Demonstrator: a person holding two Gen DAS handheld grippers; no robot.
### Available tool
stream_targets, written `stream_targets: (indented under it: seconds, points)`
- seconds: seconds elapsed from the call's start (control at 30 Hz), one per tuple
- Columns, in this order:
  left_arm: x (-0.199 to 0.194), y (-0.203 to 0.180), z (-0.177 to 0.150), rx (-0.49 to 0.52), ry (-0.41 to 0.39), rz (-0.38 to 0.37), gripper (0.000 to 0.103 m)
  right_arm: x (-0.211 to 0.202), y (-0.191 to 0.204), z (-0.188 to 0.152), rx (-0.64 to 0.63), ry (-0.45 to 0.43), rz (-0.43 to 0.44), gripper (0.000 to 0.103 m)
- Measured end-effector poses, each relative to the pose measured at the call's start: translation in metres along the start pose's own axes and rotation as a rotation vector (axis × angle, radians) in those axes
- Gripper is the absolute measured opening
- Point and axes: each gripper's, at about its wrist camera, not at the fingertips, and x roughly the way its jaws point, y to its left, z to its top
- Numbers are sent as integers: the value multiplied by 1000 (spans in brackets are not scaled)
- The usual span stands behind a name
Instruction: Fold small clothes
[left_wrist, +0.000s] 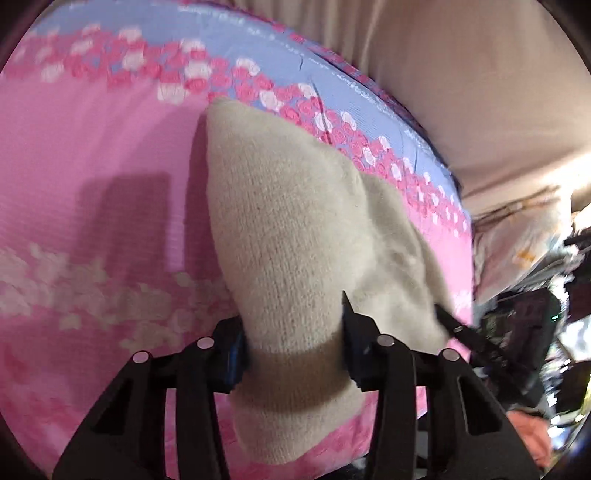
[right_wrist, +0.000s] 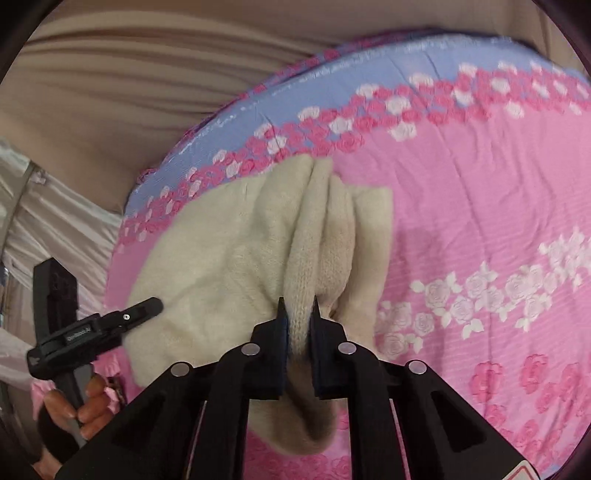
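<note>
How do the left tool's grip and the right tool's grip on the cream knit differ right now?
The left tool straddles a wide band of the cream knit, fingers far apart; the right tool pinches a narrow bunched fold, fingers nearly together. Fabric ahead of the left tool looks smooth, while ahead of the right tool it gathers into ridges. Both grip the same garment over the pink floral bedspread, angled downward.

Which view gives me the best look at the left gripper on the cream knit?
Right wrist view: it shows the left gripper from the side against the cream knit. The left wrist view shows only its fingers flanking the fabric.
</note>
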Motion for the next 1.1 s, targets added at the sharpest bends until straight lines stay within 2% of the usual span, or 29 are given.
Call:
stream_targets:
  seconds: [0.03,0.07,0.1,0.13,0.2,0.23,0.27,0.33,0.37,0.43,0.5,0.53,0.63,0.73,0.8,0.83,0.9,1.0,1.07,1.1]
  points:
    - [2,2,-3,8,7,38,55,14,-4,-6,-20,42,-71,19]
    - [9,6,-7,28,15,114,59,25,-11,-11,-27,80,-158,21]
    - [16,8,-8,46,23,187,58,29,-17,-16,-14,103,-215,21]
    - [23,9,-12,57,33,270,60,19,-20,-21,21,79,-191,19]
    - [10,5,-19,57,7,250,60,-12,-10,-23,25,-3,-145,19]
    - [2,0,-21,68,-18,273,65,-25,2,-22,-7,-35,-121,19]
    - [-9,-9,-25,94,-61,319,68,-32,16,-20,-40,-45,-98,19]
    - [-21,-23,-30,138,-121,364,82,-28,46,-17,-126,-31,-83,19]
    - [-23,-29,-30,152,-137,381,82,-17,60,-17,-182,-10,-93,19]
    - [-24,-40,-33,188,-141,394,82,12,66,-24,-232,51,-138,19]
    - [-21,-47,-35,210,-139,425,84,50,51,-35,-223,136,-214,19]
    - [-19,-48,-36,214,-136,440,84,54,44,-40,-202,147,-204,23]
    - [-14,-50,-41,196,-114,450,84,28,44,-34,-154,102,-162,23]
    - [-11,-49,-46,182,-114,446,84,3,56,-32,-208,10,-203,24]
    - [-8,-49,-49,183,-109,449,84,21,53,-37,-241,52,-261,38]
    - [-7,-50,-50,186,-110,455,84,36,47,-41,-246,88,-289,41]
    - [-5,-52,-52,194,-120,467,84,42,39,-47,-223,100,-281,41]
    - [-7,-53,-55,205,-143,496,84,16,51,-46,-233,20,-299,45]
    - [-9,-54,-57,216,-170,520,84,-1,58,-52,-263,-50,-345,68]
    - [-10,-54,-59,224,-187,539,84,-5,60,-53,-263,-74,-353,69]
